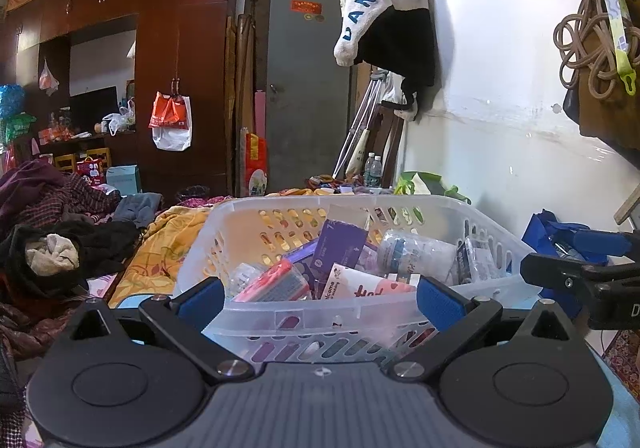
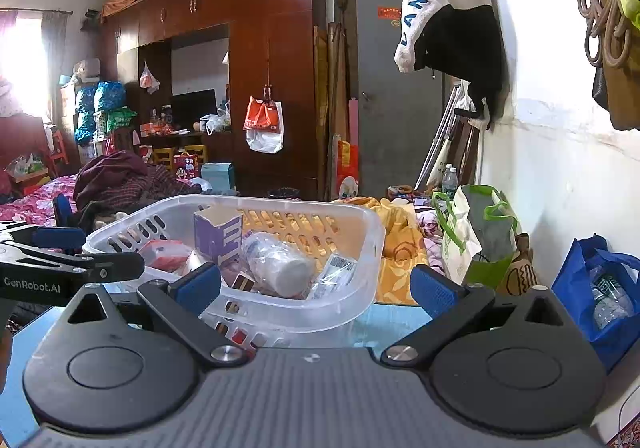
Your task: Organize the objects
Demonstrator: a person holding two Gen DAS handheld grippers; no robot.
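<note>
Currently both grippers empty. Left gripper (image 1: 320, 298): jaws spread wide, blue pads on either side of the near rim of the basket (image 1: 360, 314), nothing between them but the rim seen past them; can't tell if touching. Right gripper (image 2: 316, 288): jaws also wide; left pad overlaps the basket's near-right corner in the right wrist view, right pad over the light-blue surface (image 2: 384, 322) w/ nothing gripped.

Basket = translucent white plastic, slotted walls, sits on that light-blue surface. Contents piled loose: purple carton (image 1: 338, 248) standing tilted w/ open top, white wrapped bottle (image 2: 276, 268) lying on its side, red/pink pack (image 1: 276, 284), small wrapped box w/ barcode (image 2: 334, 268), pink-white card (image 1: 360, 286).

Each gripper shows in the other's cam: right one at far right edge of left view, left one at far left of right view, both beside the basket.

Around: yellow blanket (image 2: 400, 252) behind the basket, green-white bag (image 2: 472, 236) and blue bag (image 2: 600, 288) by the wall to the right.
</note>
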